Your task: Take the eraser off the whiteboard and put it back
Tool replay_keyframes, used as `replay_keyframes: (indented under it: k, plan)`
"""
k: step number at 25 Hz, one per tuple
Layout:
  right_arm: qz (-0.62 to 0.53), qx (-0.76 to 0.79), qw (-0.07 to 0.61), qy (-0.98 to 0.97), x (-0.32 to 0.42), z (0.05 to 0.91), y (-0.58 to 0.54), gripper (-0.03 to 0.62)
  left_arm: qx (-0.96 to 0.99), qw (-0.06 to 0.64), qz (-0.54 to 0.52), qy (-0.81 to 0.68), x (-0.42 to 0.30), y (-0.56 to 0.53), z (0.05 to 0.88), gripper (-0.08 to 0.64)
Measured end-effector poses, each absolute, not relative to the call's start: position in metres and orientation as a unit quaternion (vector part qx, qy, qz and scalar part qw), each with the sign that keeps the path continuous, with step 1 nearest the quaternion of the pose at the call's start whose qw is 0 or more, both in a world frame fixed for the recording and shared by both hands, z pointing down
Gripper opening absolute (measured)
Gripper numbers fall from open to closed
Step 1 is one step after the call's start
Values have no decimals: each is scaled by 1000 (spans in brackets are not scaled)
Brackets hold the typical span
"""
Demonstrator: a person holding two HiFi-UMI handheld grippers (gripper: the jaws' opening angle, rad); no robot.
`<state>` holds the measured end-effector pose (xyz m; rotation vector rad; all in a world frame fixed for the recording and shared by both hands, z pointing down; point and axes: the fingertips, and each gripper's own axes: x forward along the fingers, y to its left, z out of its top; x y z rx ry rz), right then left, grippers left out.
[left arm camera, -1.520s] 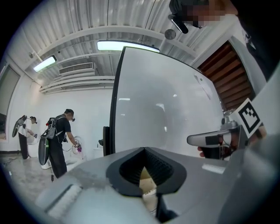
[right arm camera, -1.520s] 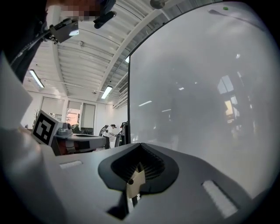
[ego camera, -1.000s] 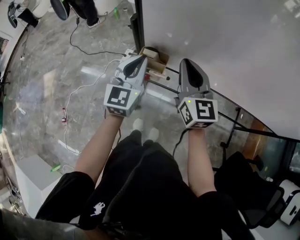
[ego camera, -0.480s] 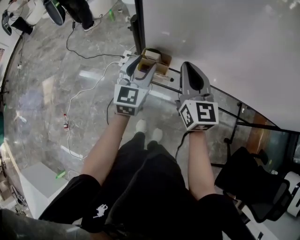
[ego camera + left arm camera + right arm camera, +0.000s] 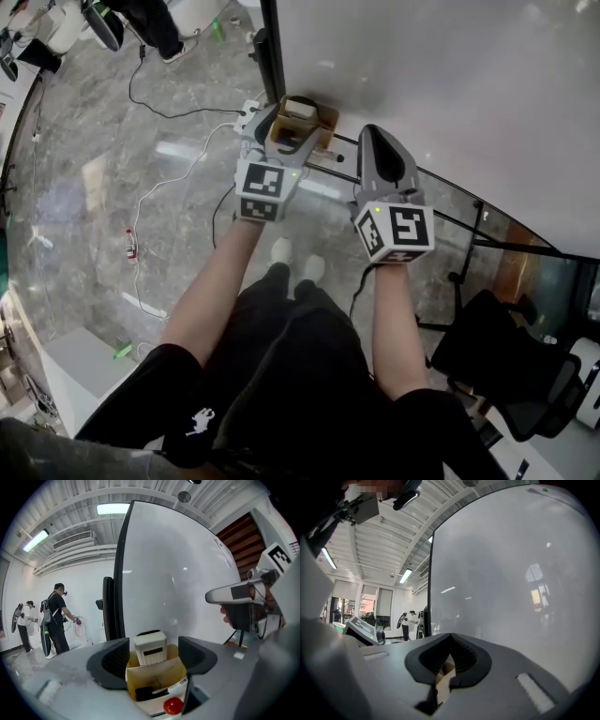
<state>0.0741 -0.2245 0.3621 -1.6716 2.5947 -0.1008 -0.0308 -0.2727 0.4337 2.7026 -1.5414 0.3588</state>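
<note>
Lower than a second ago, the left gripper (image 5: 154,654) has just been opening its fingers wide. A white block-shaped eraser (image 5: 150,648) stands upright between them, long axis vertical, touching neither, in a brown cardboard box (image 5: 159,677) beside the whiteboard (image 5: 178,573). The right gripper (image 5: 450,660) has its fingers pressed together.

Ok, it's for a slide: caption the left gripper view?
Left gripper, jaws just opened, flanking the white eraser standing in a cardboard box beside the whiteboard.

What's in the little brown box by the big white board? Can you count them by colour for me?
White: 1, the eraser
White with a black end: 1, a pen
Red: 1, a red round thing
Total: 3
</note>
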Motion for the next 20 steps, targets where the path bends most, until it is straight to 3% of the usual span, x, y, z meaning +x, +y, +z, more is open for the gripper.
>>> replay_keyframes:
  k: [20]
  plan:
    - [-45, -554, 23, 831, 89, 370, -230, 9, 848, 23, 156, -506, -22, -299, 458, 349]
